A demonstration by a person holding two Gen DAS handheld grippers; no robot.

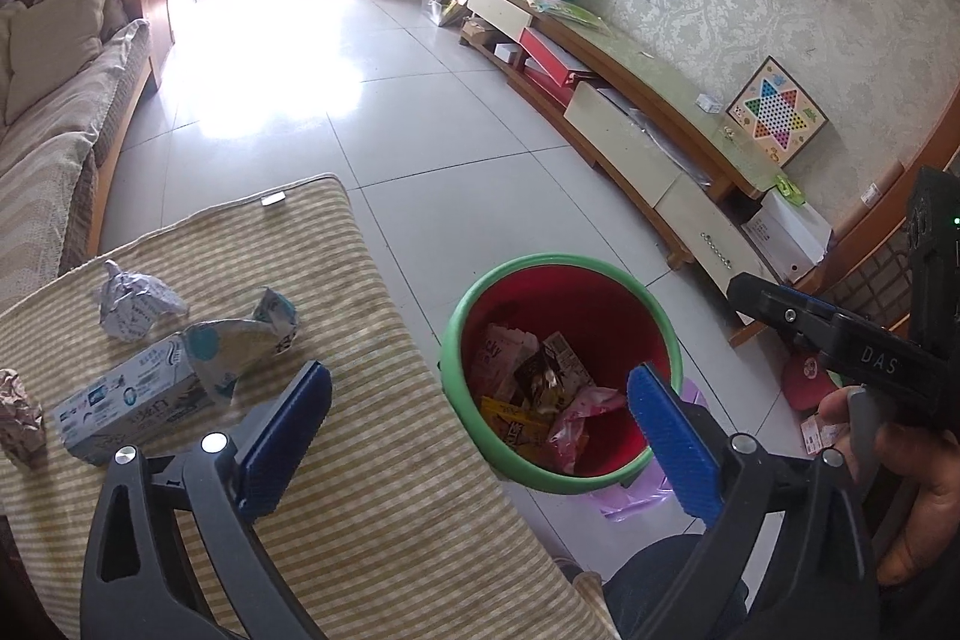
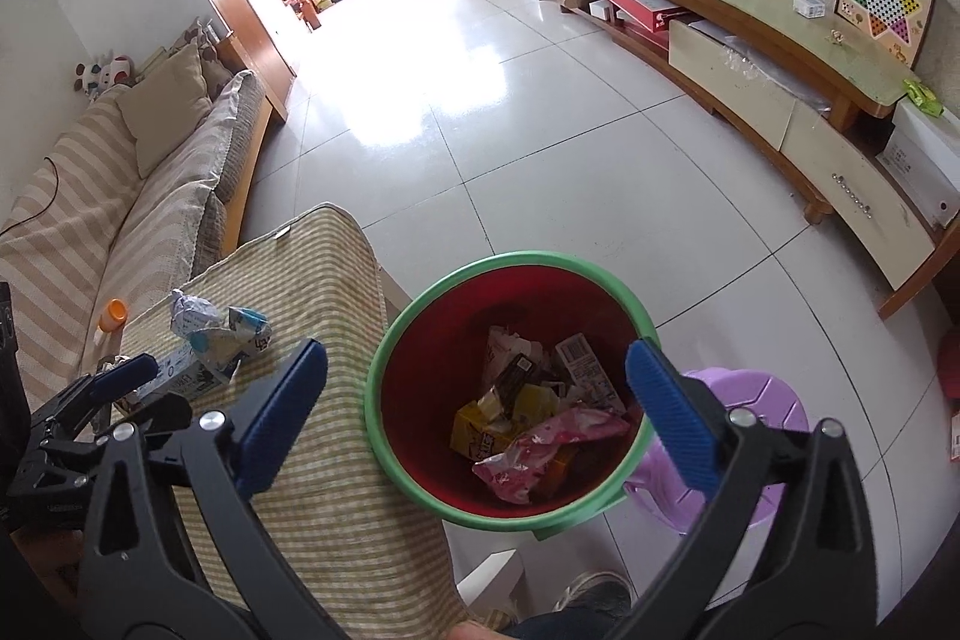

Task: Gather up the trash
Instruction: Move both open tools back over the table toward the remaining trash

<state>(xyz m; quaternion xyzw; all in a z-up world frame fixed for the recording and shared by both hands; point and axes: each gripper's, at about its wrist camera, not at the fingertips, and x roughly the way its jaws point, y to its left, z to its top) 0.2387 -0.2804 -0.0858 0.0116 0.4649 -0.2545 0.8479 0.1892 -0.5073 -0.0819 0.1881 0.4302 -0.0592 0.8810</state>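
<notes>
A red bin with a green rim [image 1: 558, 261] stands on the floor beside a table under a striped cloth [image 1: 372, 472]. Several wrappers [image 1: 540, 394] lie in the bin. On the cloth lie a crumpled paper [image 1: 135, 301], a crushed carton [image 1: 240, 340], a toothpaste box [image 1: 129, 409] and a foil ball [image 1: 21, 421]. My left gripper [image 1: 480, 379] is open and empty, over the table edge and the bin's near rim. My right gripper [image 2: 477, 355] hangs open and empty above the bin [image 2: 510, 259], with a pink wrapper [image 2: 540, 439] below it.
A purple stool [image 2: 750, 400] stands right of the bin. A sofa [image 2: 120, 196] runs along the left, with an orange-capped bottle [image 2: 111, 313] on it. A long TV cabinet [image 2: 750, 40] lines the right wall. A hand [image 1: 918, 490] holds the right gripper.
</notes>
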